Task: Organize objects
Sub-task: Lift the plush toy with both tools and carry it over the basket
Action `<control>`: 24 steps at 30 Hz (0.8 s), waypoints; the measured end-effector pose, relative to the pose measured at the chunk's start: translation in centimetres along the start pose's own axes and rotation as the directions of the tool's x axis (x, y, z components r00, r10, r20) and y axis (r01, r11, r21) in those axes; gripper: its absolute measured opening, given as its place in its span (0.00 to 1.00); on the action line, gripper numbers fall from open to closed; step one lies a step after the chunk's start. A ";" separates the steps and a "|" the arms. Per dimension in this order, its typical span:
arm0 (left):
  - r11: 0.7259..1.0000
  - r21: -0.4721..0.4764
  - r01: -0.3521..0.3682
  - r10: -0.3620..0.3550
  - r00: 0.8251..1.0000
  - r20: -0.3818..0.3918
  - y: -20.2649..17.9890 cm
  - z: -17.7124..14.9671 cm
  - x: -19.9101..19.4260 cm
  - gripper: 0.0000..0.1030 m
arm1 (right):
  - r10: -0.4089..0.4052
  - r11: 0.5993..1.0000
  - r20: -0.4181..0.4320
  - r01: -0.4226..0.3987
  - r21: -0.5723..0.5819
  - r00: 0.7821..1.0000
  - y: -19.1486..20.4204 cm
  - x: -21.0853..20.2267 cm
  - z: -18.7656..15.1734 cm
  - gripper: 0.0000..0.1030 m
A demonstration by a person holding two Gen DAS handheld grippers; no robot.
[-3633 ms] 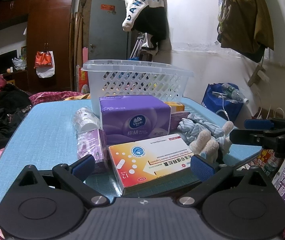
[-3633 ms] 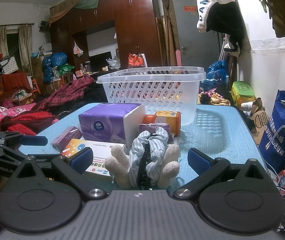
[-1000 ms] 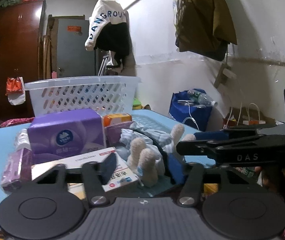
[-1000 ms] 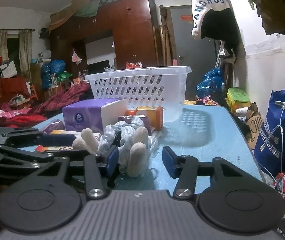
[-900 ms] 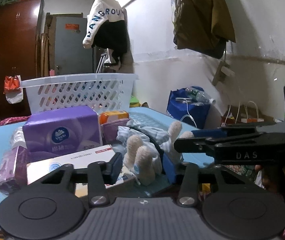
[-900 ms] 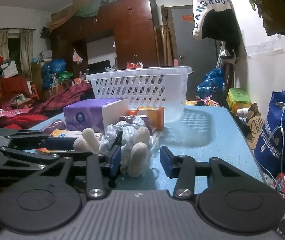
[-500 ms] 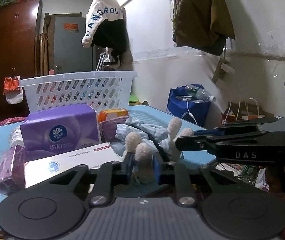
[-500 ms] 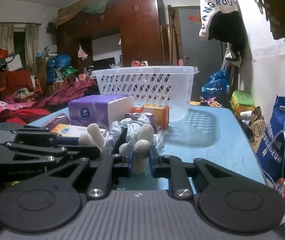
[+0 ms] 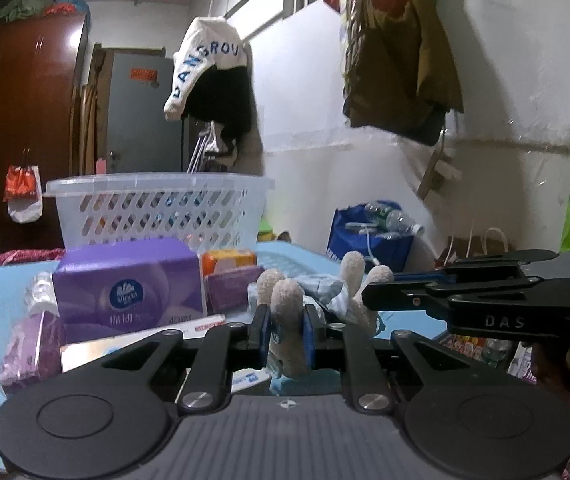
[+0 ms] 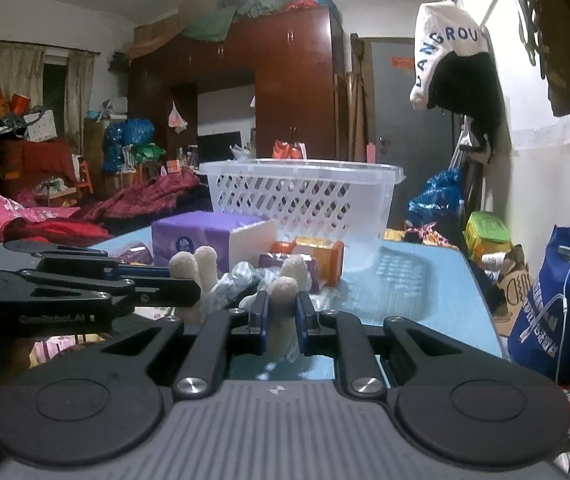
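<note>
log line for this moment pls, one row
left claw: shut on plush toy leg | right claw: shut on another leg | basket: behind | toy not yet in basket

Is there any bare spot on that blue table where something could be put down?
Yes: the blue table is bare right of the white plastic basket and orange box. It is crowded around the purple tissue pack and the plush toy both grippers clamp.
</note>
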State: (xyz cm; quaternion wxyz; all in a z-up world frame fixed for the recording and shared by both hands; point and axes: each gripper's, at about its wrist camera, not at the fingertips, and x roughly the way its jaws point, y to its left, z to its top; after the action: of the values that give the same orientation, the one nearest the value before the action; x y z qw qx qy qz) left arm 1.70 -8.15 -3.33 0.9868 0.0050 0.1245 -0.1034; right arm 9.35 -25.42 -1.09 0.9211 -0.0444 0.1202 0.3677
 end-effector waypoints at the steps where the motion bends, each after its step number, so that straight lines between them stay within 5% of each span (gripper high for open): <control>1: 1.000 0.003 0.005 -0.005 1.000 0.008 -0.1 0.1 -0.1 0.19 | 0.000 1.000 0.005 0.000 -0.001 1.000 0.0 -0.1 0.1 0.15; 24: 0.997 0.005 0.074 -0.074 0.984 0.159 1.3 4.9 -2.6 0.18 | 0.036 0.997 0.165 -0.025 -0.068 0.986 0.8 -1.2 3.8 0.14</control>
State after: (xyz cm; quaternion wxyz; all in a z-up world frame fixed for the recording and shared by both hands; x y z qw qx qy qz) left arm 0.74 -6.49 2.01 0.9891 -0.0084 0.0452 -0.1401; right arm 8.66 -25.01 2.93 0.9201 -0.0421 0.0315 0.3881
